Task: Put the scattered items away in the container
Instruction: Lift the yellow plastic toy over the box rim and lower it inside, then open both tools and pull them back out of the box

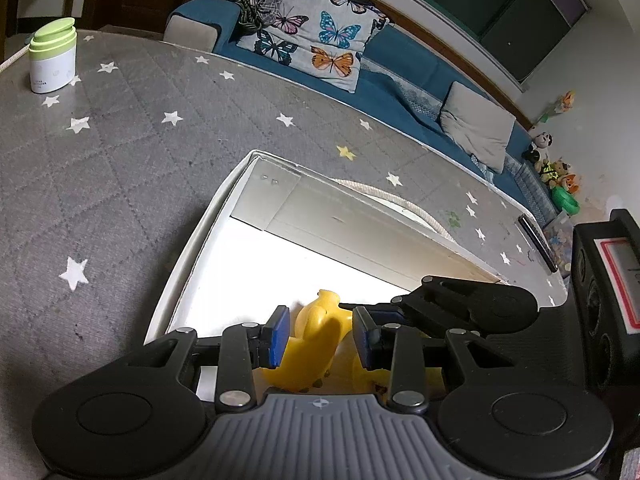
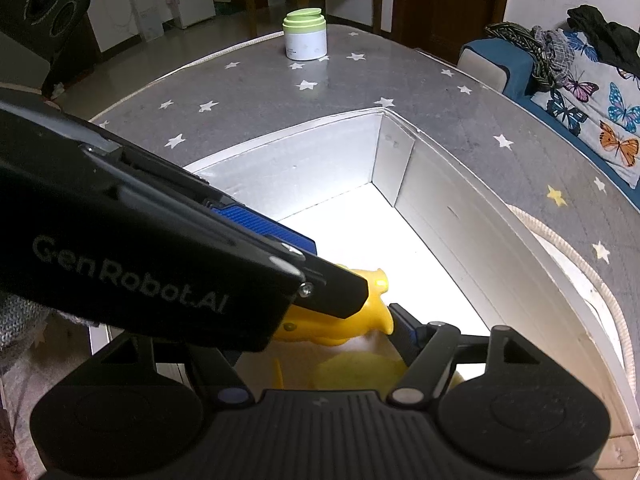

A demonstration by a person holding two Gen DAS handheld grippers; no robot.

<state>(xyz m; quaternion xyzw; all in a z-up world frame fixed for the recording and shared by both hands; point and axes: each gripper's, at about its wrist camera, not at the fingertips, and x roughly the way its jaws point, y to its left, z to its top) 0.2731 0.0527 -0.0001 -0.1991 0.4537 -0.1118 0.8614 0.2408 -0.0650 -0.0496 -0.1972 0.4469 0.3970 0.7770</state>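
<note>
A white cardboard box (image 1: pixel 208 216) sits on the grey star-patterned table; its corner also shows in the right wrist view (image 2: pixel 384 152). Inside lies a yellow plastic toy animal (image 1: pixel 316 328) (image 2: pixel 372 280). My left gripper (image 1: pixel 320 336) is down in the box with its blue pads on either side of the toy; whether they press it is unclear. My right gripper (image 2: pixel 340 344) is also in the box by the toy; its left finger is hidden behind the left gripper's body (image 2: pixel 160 248). A white jar with a green lid (image 1: pixel 54 56) (image 2: pixel 306 36) stands far across the table.
A blue sofa (image 1: pixel 400 76) with butterfly pillows (image 1: pixel 312 40) runs along the table's far side. A black speaker (image 1: pixel 608 292) stands at the right. Soft toys (image 1: pixel 556 172) sit by the wall. A rope (image 1: pixel 400 200) lies beyond the box.
</note>
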